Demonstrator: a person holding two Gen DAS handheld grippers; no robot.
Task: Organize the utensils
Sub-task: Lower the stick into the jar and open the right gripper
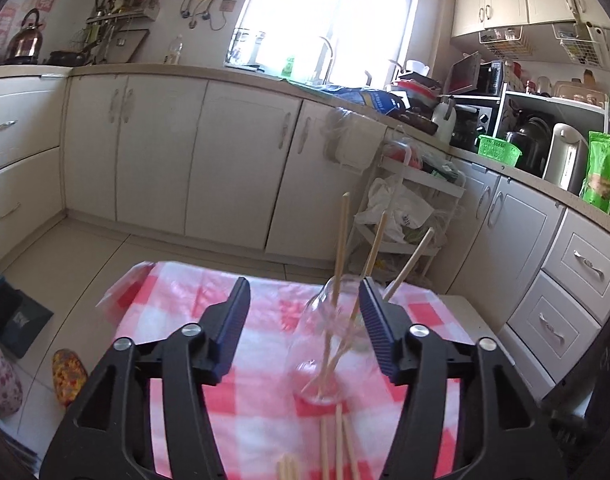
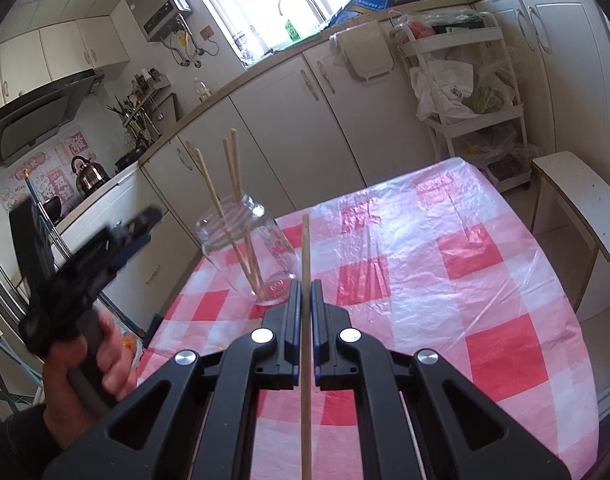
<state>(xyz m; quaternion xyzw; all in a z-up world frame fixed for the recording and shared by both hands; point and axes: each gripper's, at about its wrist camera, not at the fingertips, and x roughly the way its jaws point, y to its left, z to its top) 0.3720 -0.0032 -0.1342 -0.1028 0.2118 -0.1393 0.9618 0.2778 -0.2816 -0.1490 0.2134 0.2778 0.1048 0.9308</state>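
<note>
The right gripper (image 2: 305,292), pinching a thin wooden chopstick (image 2: 305,264) lengthwise along its fingers, sat just right of the clear glass jar (image 2: 249,248), while the left gripper (image 1: 305,312) stood spread and empty.

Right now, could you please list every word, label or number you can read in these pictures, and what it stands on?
None reads clearly.
Red wall posters: characters blurred.
Blue bag on the counter: print too small.
Green packet: print blurred.
Glass jar: embossed mark illegible.

Left tongs (image 1: 305,304) agape — right tongs (image 2: 305,296) clamped.
</note>
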